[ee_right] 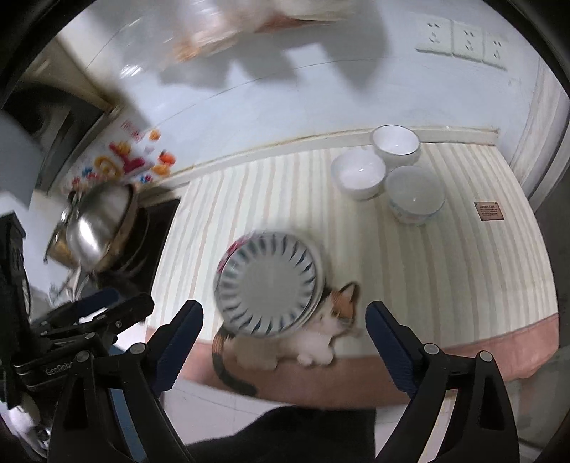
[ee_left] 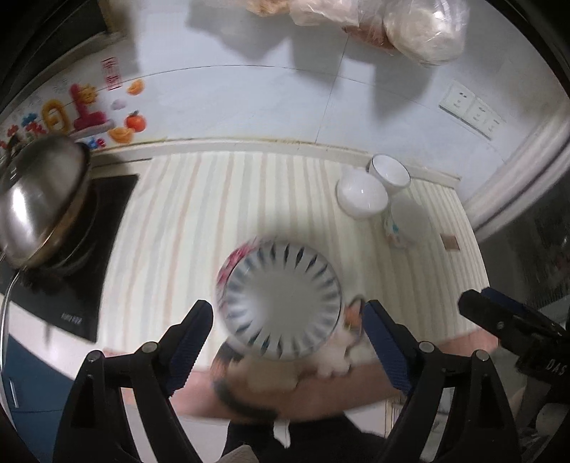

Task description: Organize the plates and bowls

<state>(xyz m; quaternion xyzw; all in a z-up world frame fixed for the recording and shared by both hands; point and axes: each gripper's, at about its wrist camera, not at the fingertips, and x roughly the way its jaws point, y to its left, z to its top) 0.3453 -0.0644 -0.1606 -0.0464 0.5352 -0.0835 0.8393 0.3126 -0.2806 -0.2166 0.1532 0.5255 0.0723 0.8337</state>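
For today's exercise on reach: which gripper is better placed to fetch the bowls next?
Right, probably. In its own view the three bowls lie ahead and to its side of the plate stack. The right gripper is open; the left gripper, also open, sits across the plates.

Bright, motion-blurred, perhaps slightly overexposed.

Plate stack (ee_right: 267, 283) motion-blurred; lower plates show only a pink floral rim (ee_left: 235, 258). Stack hides part of the cat print (ee_right: 320, 334). Steel pot lid (ee_left: 39, 199) smeared, cut by left edge. Hanging bags (ee_left: 424, 28) cropped above.
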